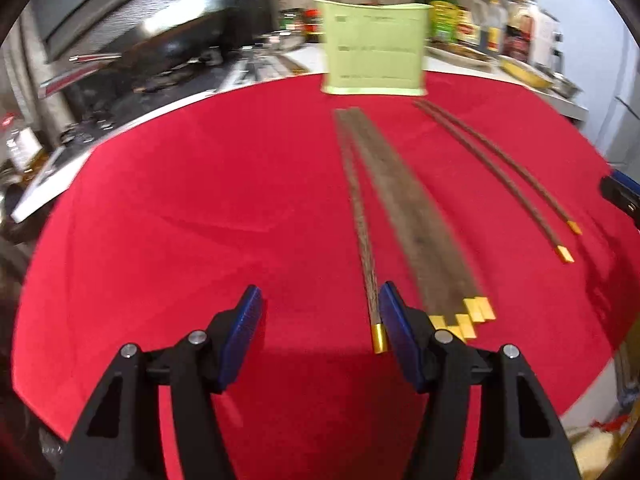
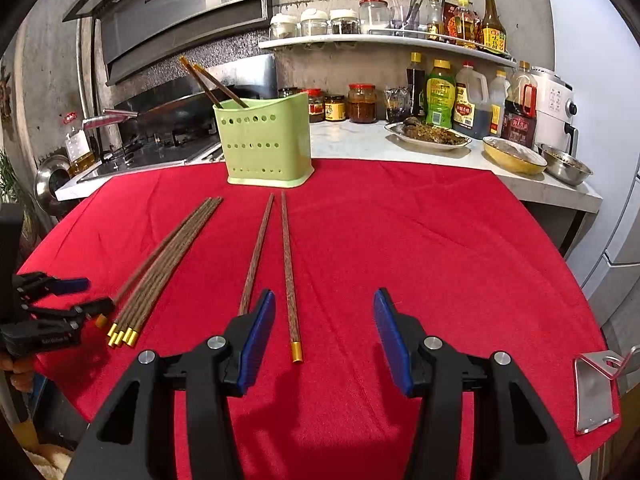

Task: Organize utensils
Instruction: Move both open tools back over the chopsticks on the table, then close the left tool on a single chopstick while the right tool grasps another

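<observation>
On a red cloth (image 2: 400, 248) lie dark wooden chopsticks with gold ends. My left gripper (image 1: 320, 300) is open low over the cloth. A single chopstick (image 1: 366, 240) runs just inside its right finger, untouched, and a bundle of several chopsticks (image 1: 420, 240) lies to the right of that finger. My right gripper (image 2: 324, 300) is open too. One chopstick (image 2: 289, 272) of a loose pair lies between its fingers, and the other chopstick (image 2: 256, 256) passes under its left finger. A green holder (image 2: 266, 144) at the cloth's far edge holds two chopsticks (image 2: 208, 84).
Behind the cloth runs a counter (image 2: 360, 140) with sauce bottles, jars, a plate of food and bowls. A stove (image 2: 152, 152) and hood are at the back left. A shiny metal piece (image 2: 596, 392) lies near the cloth's right front edge. The left gripper (image 2: 90, 296) shows by the bundle (image 2: 168, 264).
</observation>
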